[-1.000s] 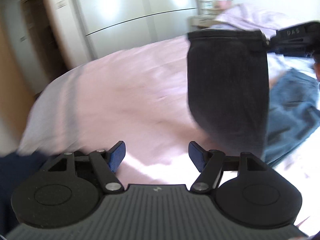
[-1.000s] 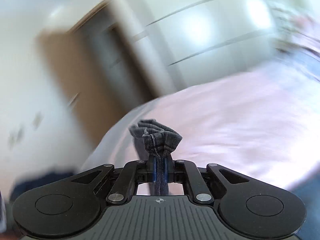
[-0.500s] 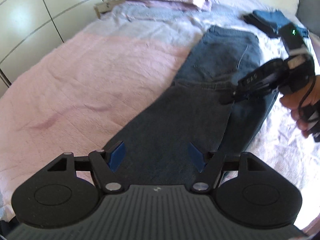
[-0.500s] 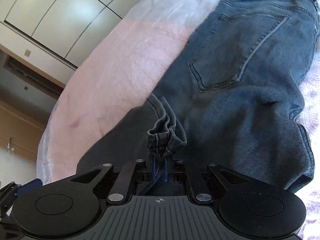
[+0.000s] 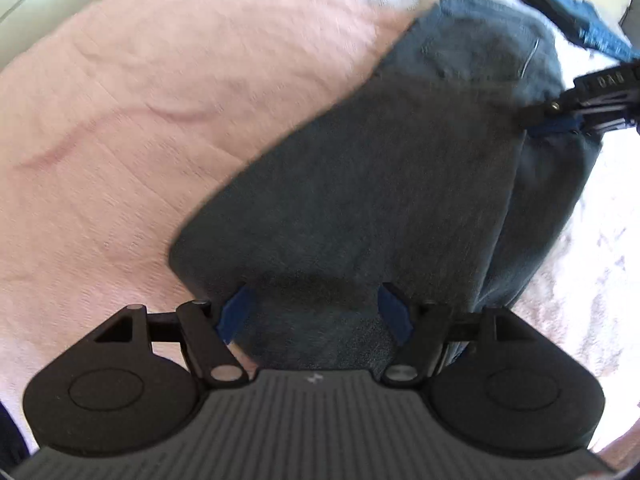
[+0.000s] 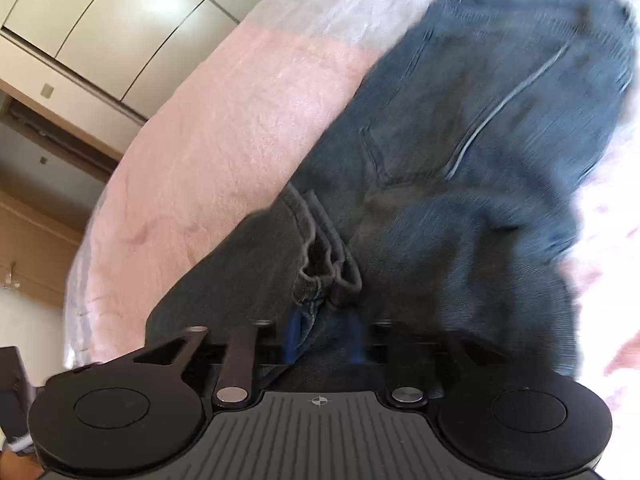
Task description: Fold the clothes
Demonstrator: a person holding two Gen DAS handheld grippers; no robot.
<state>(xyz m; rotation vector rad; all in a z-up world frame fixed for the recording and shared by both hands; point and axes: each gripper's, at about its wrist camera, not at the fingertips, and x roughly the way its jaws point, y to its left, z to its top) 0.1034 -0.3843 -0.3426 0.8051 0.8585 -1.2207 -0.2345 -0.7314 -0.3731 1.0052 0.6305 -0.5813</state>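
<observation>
Hems of the dark blue denim jeans [image 6: 472, 128] slip free as my right gripper [image 6: 324, 336] has just been spreading; fold laid, left gripper [image 5: 316, 312] gapes empty above.

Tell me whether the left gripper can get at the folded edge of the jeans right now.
Probably yes. The left gripper hangs open right over the jeans, the folded edge between its fingers, with nothing lying in the way. The right gripper is off to the side.
</observation>
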